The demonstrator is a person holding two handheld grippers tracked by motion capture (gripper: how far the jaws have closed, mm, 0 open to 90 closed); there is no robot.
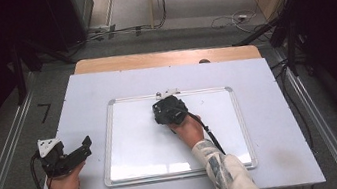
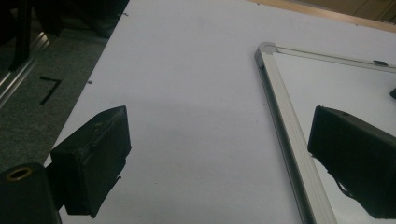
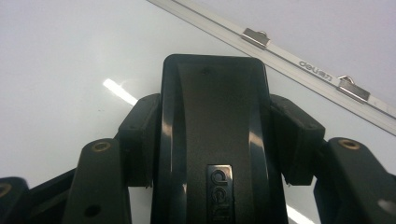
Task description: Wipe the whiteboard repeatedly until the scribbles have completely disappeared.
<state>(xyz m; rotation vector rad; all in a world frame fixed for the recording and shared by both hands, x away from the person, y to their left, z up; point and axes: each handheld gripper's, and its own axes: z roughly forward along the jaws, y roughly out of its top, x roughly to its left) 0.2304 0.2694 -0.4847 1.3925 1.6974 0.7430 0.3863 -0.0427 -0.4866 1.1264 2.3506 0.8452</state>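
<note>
- Black plastic whiteboard eraser sits clamped between the pads of the right tongs, which are closed snugly on its two long sides; it rests on the whiteboard near the top rail, at about twelve o'clock from the board's centre.
- Wiping looks to be the step in hand, so keep the eraser's underside flat on the glossy surface and press evenly rather than tipping onto an edge.
- Steer clear of the two metal clips on the aluminium frame just beyond the eraser; turn the stroke back toward six o'clock before reaching them.
- Left tongs rest wide open and empty on the pale counter, just off the board's nine o'clock edge.
- Bracing the frame there would probably stop the board sliding under firm strokes.
</note>
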